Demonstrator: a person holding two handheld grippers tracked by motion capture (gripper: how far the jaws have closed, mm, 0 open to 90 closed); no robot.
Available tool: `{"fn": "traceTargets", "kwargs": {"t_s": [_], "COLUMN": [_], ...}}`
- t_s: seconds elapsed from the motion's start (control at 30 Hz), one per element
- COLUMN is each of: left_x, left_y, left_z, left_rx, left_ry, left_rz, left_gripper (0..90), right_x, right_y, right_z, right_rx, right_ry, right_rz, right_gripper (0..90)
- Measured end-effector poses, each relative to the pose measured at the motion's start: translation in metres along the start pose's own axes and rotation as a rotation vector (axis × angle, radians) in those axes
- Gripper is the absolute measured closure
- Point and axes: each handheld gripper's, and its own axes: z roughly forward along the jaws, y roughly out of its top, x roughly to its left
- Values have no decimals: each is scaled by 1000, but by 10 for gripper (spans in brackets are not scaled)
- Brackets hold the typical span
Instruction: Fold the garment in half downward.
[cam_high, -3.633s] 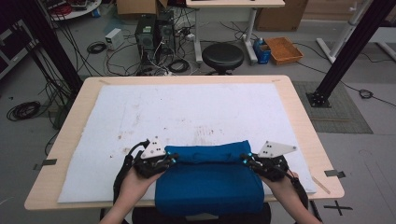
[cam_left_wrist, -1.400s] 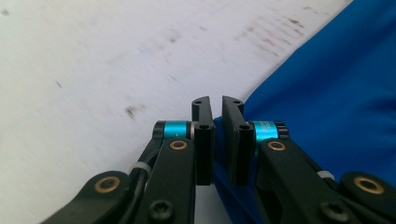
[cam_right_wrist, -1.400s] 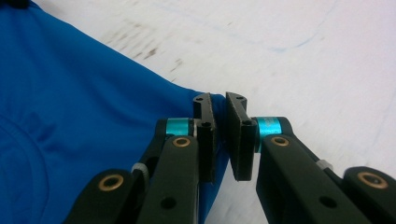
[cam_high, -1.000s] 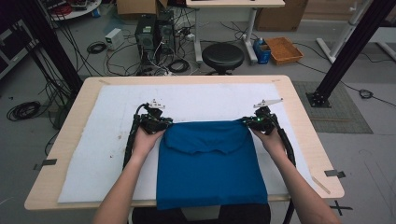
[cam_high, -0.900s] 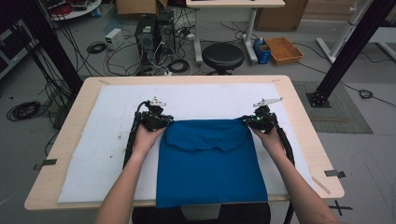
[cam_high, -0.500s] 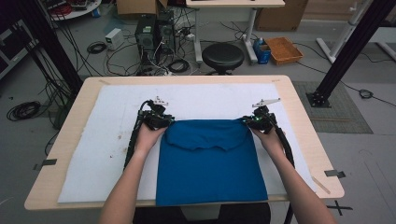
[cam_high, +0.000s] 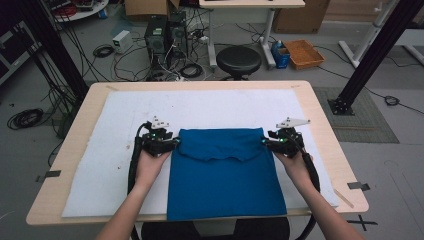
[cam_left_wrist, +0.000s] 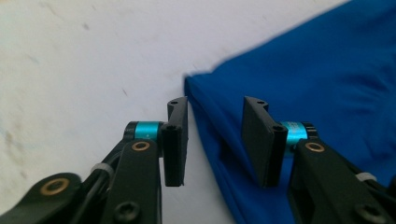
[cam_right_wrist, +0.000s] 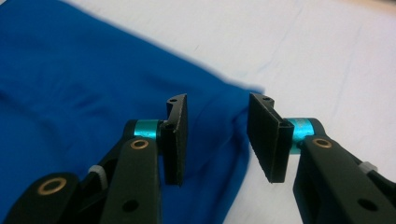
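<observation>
Blue cloth (cam_high: 227, 175) lay folded on the white mat (cam_high: 100, 165), near edge overhanging the table. Left gripper (cam_high: 172, 144) and right gripper (cam_high: 266, 143) had just been opening, jaws apart astride its far corners, released. Further folds probably remained.

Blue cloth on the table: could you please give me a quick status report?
Both hand-held grippers, left and right, jaws just opened, nothing pinched. Blue cloth lies folded flat on the white mat, far corners between the jaws. Nothing in the way.

Blue folded cloth garment (cam_high: 226, 172) released at far corners; left gripper (cam_high: 172, 144) and right gripper (cam_high: 266, 142) jaws just opened, drawn slightly outward from garment.
</observation>
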Motion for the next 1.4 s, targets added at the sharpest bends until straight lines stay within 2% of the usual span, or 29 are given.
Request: {"fn": "traceTargets", "kwargs": {"t_s": [0.1,0.13,0.2,0.27,0.37,0.4,0.47,0.5,0.53,0.57,0.6,0.63,0.67,0.7,0.73,0.87,1.07,1.2,1.23,1.27,1.4], "left_x": [-5,-6,-6,-6,-8,-8,-8,-9,-9,-9,-9,-9,-9,-10,-10,-12,-12,-11,-10,-9,-10], "left_y": [-12,-14,-18,-19,-18,-18,-18,-18,-18,-17,-17,-17,-18,-17,-17,-16,-13,-10,-9,-9,-10], "left_z": [-1,-2,1,3,7,7,11,12,13,13,13,13,15,14,14,12,8,4,4,3,-2], "left_rx": [26,41,40,47,42,51,62,61,56,50,49,49,53,52,44,38,35,20,21,20,17], "left_ry": [-30,-34,-36,-43,-53,-54,-60,-65,-65,-70,-75,-75,-74,-68,-68,-66,-56,-56,-53,-53,-76], "left_rz": [-43,-52,-82,-103,-124,-123,-138,-148,-155,-149,-145,-145,-134,-126,-127,-96,-61,-58,-75,-87,-112], "left_gripper": [622,622,621,621,621,621,622,627,663,663,699,731,791,791,840,861,861,855,741,708,676], "right_x": [6,6,7,5,4,4,4,4,6,6,7,7,8,8,7,6,7,6,6,6,5], "right_y": [-18,-18,-22,-23,-24,-25,-26,-26,-25,-25,-25,-25,-24,-24,-24,-24,-22,-21,-21,-21,-22], "right_z": [2,2,5,9,12,15,18,20,23,23,23,23,25,25,24,19,15,13,13,13,13], "right_rx": [38,38,52,64,69,86,93,100,101,101,101,101,106,106,104,91,79,72,71,71,70], "right_ry": [11,11,4,17,36,38,42,46,49,49,54,54,64,64,68,74,65,67,66,66,69], "right_rz": [20,20,27,69,90,105,99,97,74,74,63,63,46,46,44,39,20,19,23,22,25], "right_gripper": [591,591,590,591,594,611,622,648,707,707,747,747,827,827,874,887,889,889,889,889,889]}}
